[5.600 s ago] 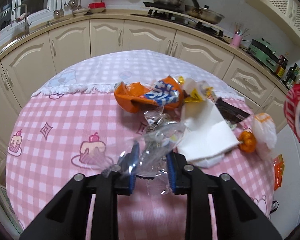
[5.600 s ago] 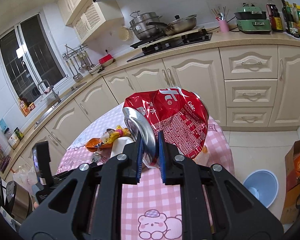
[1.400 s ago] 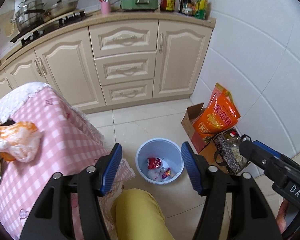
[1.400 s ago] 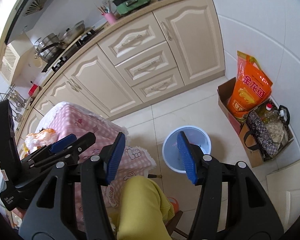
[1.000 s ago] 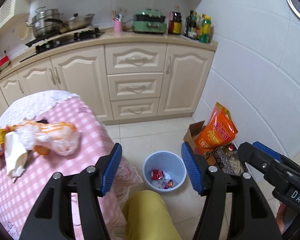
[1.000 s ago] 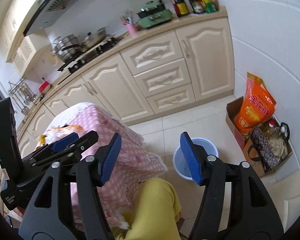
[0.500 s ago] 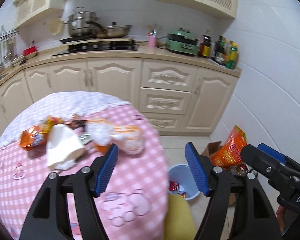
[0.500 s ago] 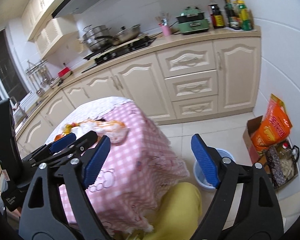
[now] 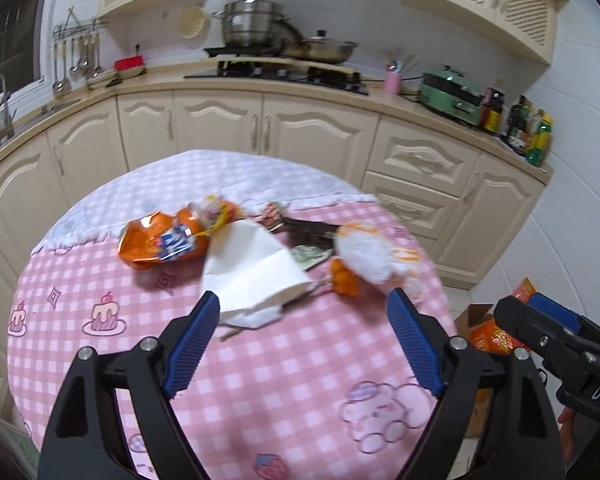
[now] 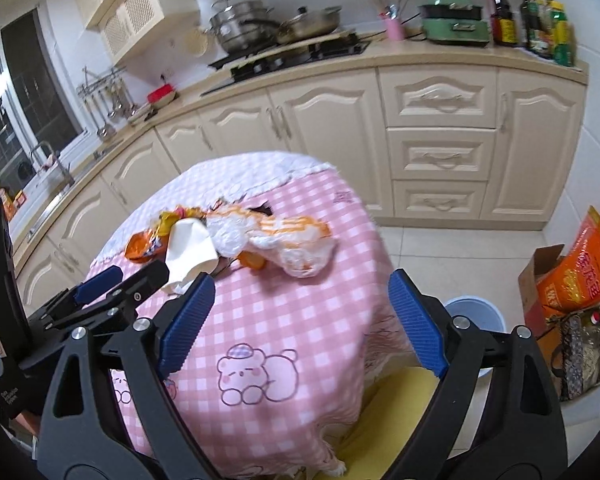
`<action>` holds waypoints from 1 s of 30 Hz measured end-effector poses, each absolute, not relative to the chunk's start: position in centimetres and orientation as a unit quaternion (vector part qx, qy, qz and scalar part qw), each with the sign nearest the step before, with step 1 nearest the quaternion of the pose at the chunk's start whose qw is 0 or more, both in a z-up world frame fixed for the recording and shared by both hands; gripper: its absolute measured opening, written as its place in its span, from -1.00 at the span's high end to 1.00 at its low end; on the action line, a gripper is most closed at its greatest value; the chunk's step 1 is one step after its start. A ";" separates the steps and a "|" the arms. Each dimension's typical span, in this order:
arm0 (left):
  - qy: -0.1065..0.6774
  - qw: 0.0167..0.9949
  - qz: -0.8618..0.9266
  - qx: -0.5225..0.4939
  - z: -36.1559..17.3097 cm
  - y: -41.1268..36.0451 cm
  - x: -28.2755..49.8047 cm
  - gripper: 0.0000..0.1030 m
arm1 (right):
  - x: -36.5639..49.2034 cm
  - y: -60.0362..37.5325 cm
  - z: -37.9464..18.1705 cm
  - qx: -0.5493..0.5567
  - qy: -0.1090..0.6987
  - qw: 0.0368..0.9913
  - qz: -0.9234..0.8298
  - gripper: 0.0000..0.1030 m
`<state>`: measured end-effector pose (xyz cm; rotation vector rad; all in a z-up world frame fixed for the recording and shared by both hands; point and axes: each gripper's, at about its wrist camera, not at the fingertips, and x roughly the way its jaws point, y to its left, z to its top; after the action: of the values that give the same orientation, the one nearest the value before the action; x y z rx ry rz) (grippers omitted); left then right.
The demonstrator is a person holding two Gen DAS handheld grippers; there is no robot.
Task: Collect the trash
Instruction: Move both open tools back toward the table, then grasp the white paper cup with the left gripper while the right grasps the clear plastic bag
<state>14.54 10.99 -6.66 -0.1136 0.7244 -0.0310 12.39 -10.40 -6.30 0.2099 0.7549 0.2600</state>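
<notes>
Pink checked tablecloth (image 9: 260,368) under spread, empty left gripper (image 9: 304,344) and right gripper (image 10: 300,316). Crumpled orange snack bag (image 9: 160,242), white folded paper (image 9: 252,272), white-orange plastic bag (image 9: 370,254) clustered mid-table. Risk: flimsy plastic slipping, dragging neighbours off.

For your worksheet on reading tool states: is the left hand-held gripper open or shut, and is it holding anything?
Open and empty. The left hand-held gripper has its blue pads spread wide apart, with only the pink checked tablecloth visible between them.
</notes>
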 end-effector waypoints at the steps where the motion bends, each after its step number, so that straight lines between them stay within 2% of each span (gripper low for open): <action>1: 0.357 0.932 -0.013 -0.058 -6.9 11.5 14.8 -0.63 | 12.6 -10.2 -6.5 0.099 0.370 0.915 0.127 -0.69; 19: 0.441 0.888 0.016 -0.129 -11.4 15.3 22.7 -0.67 | 21.0 -6.8 -11.0 0.050 0.430 0.889 0.151 -0.69; 30: 0.461 0.881 0.072 -0.080 -13.8 14.3 26.5 -0.80 | 24.1 -6.5 -12.9 0.047 0.444 0.880 0.163 -0.69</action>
<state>26.54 14.28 -13.83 -0.1669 0.9607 0.1494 24.07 -6.45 -12.90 0.0988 0.9263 0.3403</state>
